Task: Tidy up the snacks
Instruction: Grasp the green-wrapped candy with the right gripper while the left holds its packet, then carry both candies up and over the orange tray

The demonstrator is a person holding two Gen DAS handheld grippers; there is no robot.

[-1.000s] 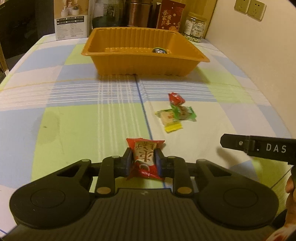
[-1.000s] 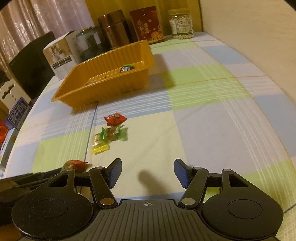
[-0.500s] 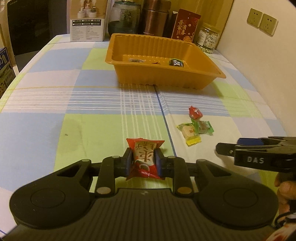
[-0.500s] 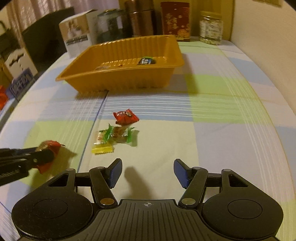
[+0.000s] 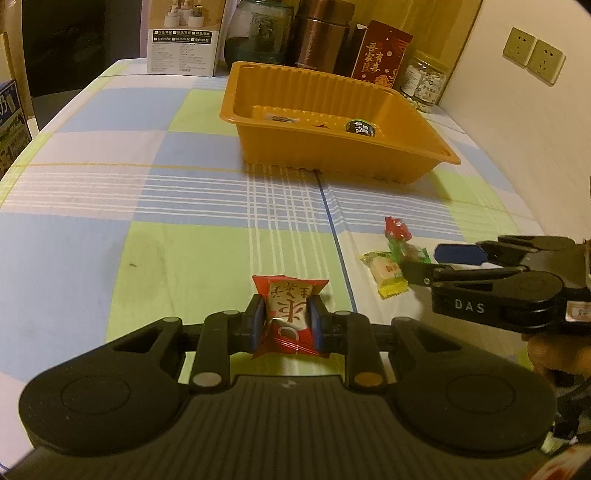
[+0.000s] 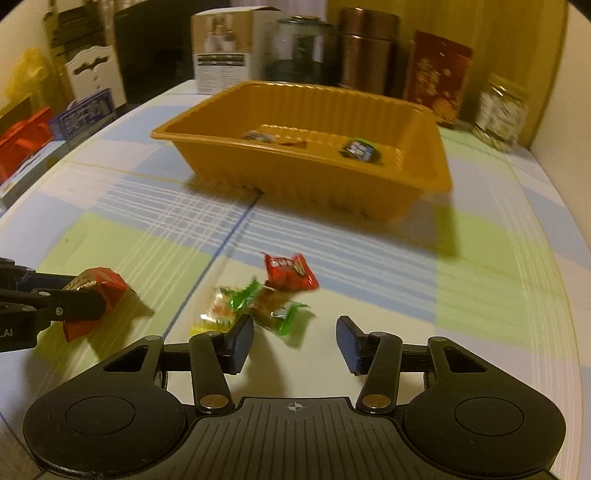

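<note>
My left gripper (image 5: 287,320) is shut on a red and white snack packet (image 5: 289,316), held above the checked tablecloth; the same packet (image 6: 94,295) shows at the left of the right wrist view. My right gripper (image 6: 294,341) hovers just short of three loose candies, its jaws closing with nothing between them. The candies are a green-wrapped one (image 6: 275,308), a yellow one (image 6: 214,314) and a red one (image 6: 290,273). In the left wrist view the right gripper (image 5: 439,264) reaches in from the right beside the yellow candy (image 5: 386,271). Beyond stands an orange tray (image 6: 306,184) holding a few small snacks.
Along the table's far edge stand a white box (image 5: 183,37), a glass jar (image 5: 258,31), a brown canister (image 5: 321,37), a red packet (image 5: 380,53) and a jar of nuts (image 5: 424,85). A wall (image 5: 517,122) runs along the right. Boxes (image 6: 55,122) sit past the left edge.
My right gripper has moved toward the loose candies and rolled level, and its jaws have narrowed. The left gripper has kept its hold on the red packet and turned slightly.
</note>
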